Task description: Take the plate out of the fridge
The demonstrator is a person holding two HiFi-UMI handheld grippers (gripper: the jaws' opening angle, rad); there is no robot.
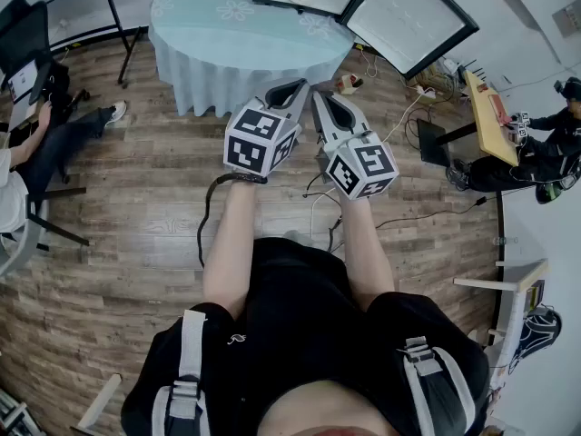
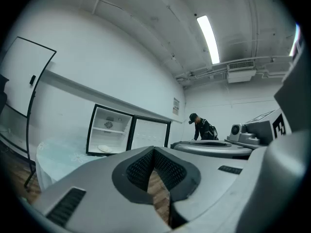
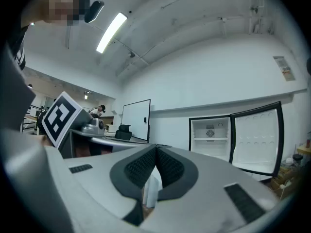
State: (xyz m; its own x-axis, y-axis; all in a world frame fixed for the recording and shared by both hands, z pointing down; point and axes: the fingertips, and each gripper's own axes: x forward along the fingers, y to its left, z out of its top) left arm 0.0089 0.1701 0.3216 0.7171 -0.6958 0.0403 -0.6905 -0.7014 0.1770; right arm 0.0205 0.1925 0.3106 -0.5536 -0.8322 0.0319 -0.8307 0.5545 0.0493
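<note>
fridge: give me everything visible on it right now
The fridge is small, with a black frame and a white inside. Its door stands wide open at the right, showing its white inner liner. Inside are one shelf, a round fan-like part on the back wall, and a white plate lying flat on the bottom. The fridge appears to stand on the table, which has a pale cloth.

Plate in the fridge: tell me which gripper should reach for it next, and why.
Left, narrowly. Both the left gripper and right gripper are shut, side by side, short of the table. The fridge has its door open on the right side, and the left gripper view shows the plate unobstructed.
</note>
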